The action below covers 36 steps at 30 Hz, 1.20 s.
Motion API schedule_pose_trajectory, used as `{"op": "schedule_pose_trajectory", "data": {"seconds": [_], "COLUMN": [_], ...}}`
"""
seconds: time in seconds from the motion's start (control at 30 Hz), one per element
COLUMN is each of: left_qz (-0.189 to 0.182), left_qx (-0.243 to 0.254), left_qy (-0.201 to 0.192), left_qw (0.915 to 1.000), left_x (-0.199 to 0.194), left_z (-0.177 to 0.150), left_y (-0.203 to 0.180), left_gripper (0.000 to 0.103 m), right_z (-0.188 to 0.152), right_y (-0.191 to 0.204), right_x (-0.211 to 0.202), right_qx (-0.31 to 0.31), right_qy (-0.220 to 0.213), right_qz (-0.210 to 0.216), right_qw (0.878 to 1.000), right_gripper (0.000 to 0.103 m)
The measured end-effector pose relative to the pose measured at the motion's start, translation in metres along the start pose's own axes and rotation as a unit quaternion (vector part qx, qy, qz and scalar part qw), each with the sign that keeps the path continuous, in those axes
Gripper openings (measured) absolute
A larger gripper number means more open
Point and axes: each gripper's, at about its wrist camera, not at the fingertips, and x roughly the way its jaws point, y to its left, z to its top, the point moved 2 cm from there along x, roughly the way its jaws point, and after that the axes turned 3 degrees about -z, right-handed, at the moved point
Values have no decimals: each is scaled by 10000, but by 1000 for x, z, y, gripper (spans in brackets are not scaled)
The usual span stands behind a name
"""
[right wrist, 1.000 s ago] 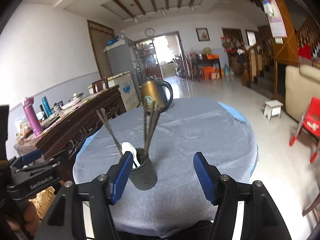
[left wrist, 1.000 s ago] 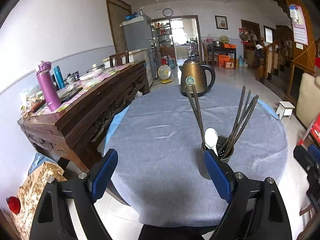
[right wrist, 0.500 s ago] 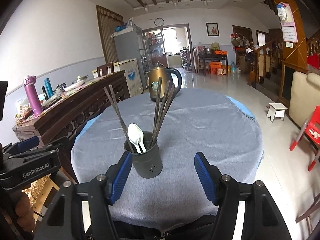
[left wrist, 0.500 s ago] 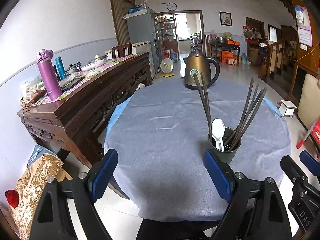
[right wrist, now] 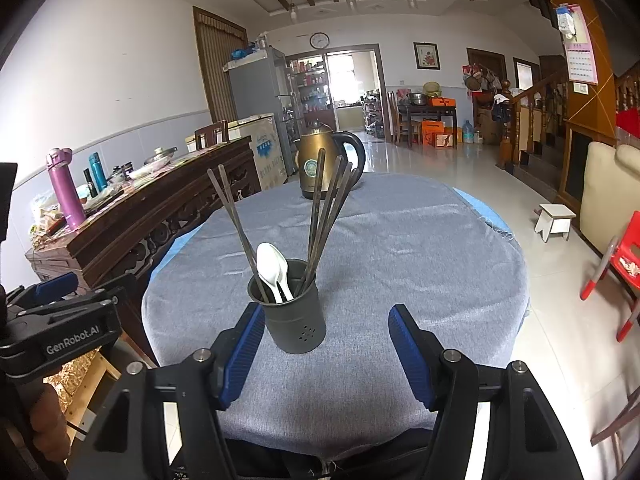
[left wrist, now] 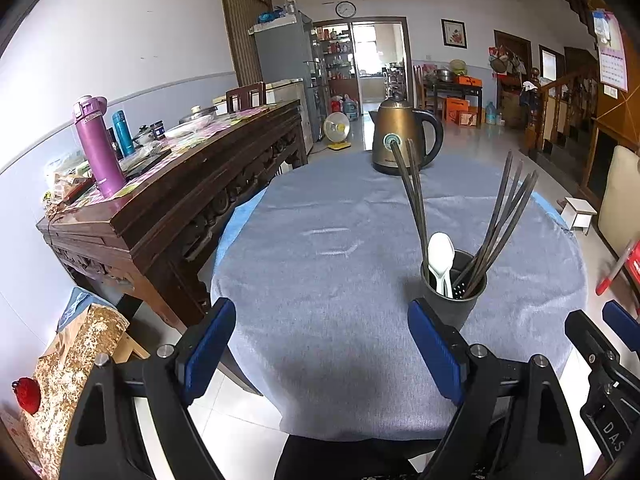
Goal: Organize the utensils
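A dark grey utensil cup (right wrist: 296, 320) (left wrist: 454, 304) stands near the front of a round table covered by a grey cloth (right wrist: 400, 248) (left wrist: 328, 264). Several dark chopsticks (right wrist: 326, 208) (left wrist: 508, 216) and white spoons (right wrist: 270, 264) (left wrist: 440, 254) stick out of it. My right gripper (right wrist: 326, 354) is open, held low just in front of the cup, which sits beside its left finger. My left gripper (left wrist: 322, 346) is open over the cloth's front edge, the cup just beyond its right finger. Nothing lies between either pair of fingers.
A bronze electric kettle (right wrist: 326, 160) (left wrist: 400, 140) stands at the table's far side. A dark wooden sideboard (left wrist: 172, 184) with a purple flask (left wrist: 98, 148) and clutter runs along the left. A white stool (right wrist: 554, 220) and a red chair (right wrist: 620, 268) stand on the tiled floor at right.
Both views have steadied and tipped slightly downward. The cup now sits a little farther ahead of the right gripper than a second ago. Neither gripper's opening has changed.
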Motion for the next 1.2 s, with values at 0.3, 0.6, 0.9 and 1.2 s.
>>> {"op": "schedule_pose_trajectory", "data": {"seconds": [0.3, 0.6, 0.9, 1.2], "left_qz": [9, -21, -18, -32], "left_qx": [-3, 14, -20, -35], "left_qy": [27, 86, 107, 137], "left_qw": [10000, 10000, 9999, 9999], "left_x": [0, 1, 2, 4], "left_z": [-2, -3, -5, -6], "left_y": [0, -2, -1, -1], "left_gripper": [88, 88, 88, 88], "right_z": [-2, -3, -4, -4], "right_y": [-1, -1, 0, -1], "right_x": [0, -1, -3, -4], "right_qx": [18, 20, 6, 2], "right_qy": [7, -13, -22, -63], "right_qz": [11, 24, 40, 40], "right_qw": [10000, 10000, 10000, 10000], "right_gripper": [69, 69, 69, 69]}}
